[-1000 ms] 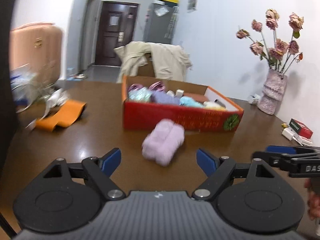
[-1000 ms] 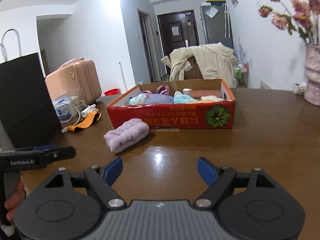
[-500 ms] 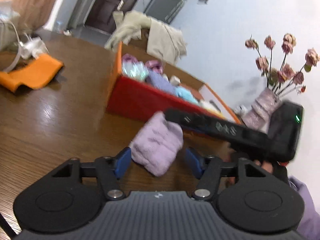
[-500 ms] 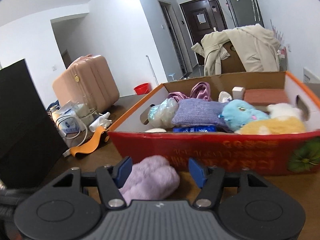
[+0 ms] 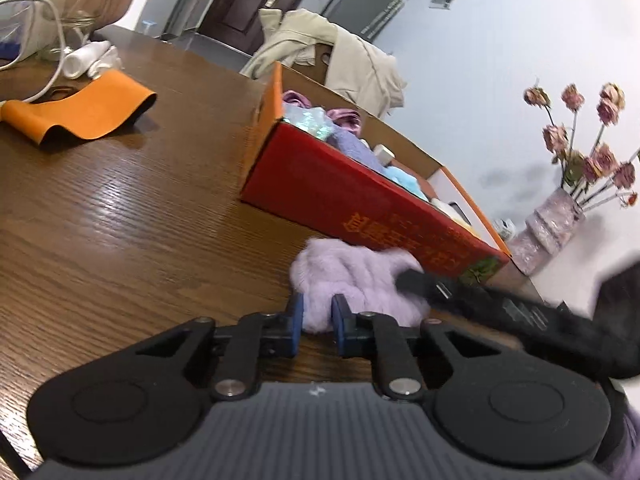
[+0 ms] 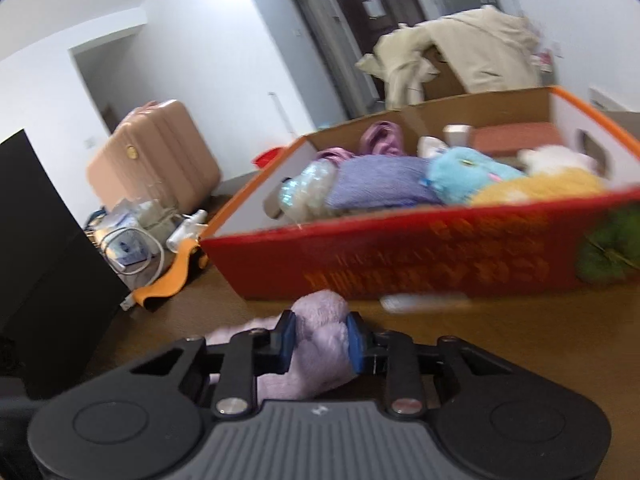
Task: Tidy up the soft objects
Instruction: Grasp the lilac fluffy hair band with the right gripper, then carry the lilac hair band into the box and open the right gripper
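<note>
While both sets of jaws have just been closing, I note each now pinches the same lilac fluffy cloth (image 5: 352, 280): my left gripper (image 5: 316, 322) clamps its near end between the blue pads, and my right gripper (image 6: 320, 340) squeezes a fold of it from the other side. In the left wrist view the right tool shows as a dark bar lying across the cloth's right edge. The cloth rests on the brown desk (image 5: 120, 216), just in front of the red cardboard box (image 6: 400, 264), close to or touching its front wall; blur prevents me from telling which. Inside the box I see a blue plush toy (image 6: 468, 174), a purple knit piece (image 6: 376, 184) and a yellow plush (image 6: 544, 188) packed side by side. Further left on the desk lies an orange strap (image 5: 84, 114) beside white cables. Beyond, at the right, stands a vase of dried roses (image 5: 552, 224).
</note>
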The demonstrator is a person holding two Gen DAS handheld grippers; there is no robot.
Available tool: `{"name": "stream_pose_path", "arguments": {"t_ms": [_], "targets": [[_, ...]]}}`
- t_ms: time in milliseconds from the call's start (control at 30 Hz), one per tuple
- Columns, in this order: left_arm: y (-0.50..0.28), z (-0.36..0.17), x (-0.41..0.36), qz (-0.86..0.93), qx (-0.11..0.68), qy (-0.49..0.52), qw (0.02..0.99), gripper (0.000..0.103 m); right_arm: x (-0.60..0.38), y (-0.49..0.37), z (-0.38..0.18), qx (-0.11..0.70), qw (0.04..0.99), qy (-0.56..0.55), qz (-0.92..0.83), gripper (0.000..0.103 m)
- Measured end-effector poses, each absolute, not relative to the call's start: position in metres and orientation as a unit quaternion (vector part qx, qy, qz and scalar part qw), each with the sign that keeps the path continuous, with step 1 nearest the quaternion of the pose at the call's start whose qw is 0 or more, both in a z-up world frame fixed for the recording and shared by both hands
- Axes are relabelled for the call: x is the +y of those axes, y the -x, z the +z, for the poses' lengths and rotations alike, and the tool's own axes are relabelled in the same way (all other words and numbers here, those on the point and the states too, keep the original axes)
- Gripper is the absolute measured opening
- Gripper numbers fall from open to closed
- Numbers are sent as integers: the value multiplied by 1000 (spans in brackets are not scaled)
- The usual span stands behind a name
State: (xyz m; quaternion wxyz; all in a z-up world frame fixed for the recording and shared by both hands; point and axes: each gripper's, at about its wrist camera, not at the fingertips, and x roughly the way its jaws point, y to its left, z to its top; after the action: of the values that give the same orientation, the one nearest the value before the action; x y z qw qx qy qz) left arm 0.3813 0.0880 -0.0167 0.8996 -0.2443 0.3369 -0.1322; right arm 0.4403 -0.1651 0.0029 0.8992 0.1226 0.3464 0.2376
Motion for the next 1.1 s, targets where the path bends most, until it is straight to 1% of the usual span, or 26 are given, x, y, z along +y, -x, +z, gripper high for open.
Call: {"name": "stream_pose_path", "arguments": {"t_ms": [133,167,233,267,300,367,433,500,600,800,867,967,1100], "targets": [[-383,-17,90,-133,331,258,898,18,-178,-408,3,341,903,-141,220,26],[-384,-17,90,-135,330,262,897,19,-179,-406,1,338,904,-143,218,26],[-388,-18,91,-133,324,270,897,29,-181,-407,-3,337,905,-148,214,26],[-390,-17,92,-125,316,278,898,42,-182,-408,-6,337,904,-153,214,26],[-391,-17,93,-120,309,286,899,47,-183,-410,-8,337,903,-158,215,26],[-397,-17,94,-126,303,296,897,47,-187,-413,-13,342,897,-174,219,26],[-402,-17,88,-127,310,286,898,45,-188,-415,-17,346,892,-185,225,26],[-405,-16,78,-128,323,253,903,27,-189,-417,-19,344,890,-190,231,26],[-401,-15,72,-133,316,227,912,21,-187,-417,-19,342,891,-183,233,26],[-393,-14,74,-140,303,227,915,17,-183,-414,-17,331,897,-168,238,24],[-381,-12,71,-130,306,219,917,17,-183,-412,-16,326,899,-166,241,22],[-338,1,65,-130,288,233,920,16,-183,-395,-11,320,901,-161,243,21],[-265,37,51,-168,236,226,930,16,-184,-326,12,291,919,-119,237,21]]}}
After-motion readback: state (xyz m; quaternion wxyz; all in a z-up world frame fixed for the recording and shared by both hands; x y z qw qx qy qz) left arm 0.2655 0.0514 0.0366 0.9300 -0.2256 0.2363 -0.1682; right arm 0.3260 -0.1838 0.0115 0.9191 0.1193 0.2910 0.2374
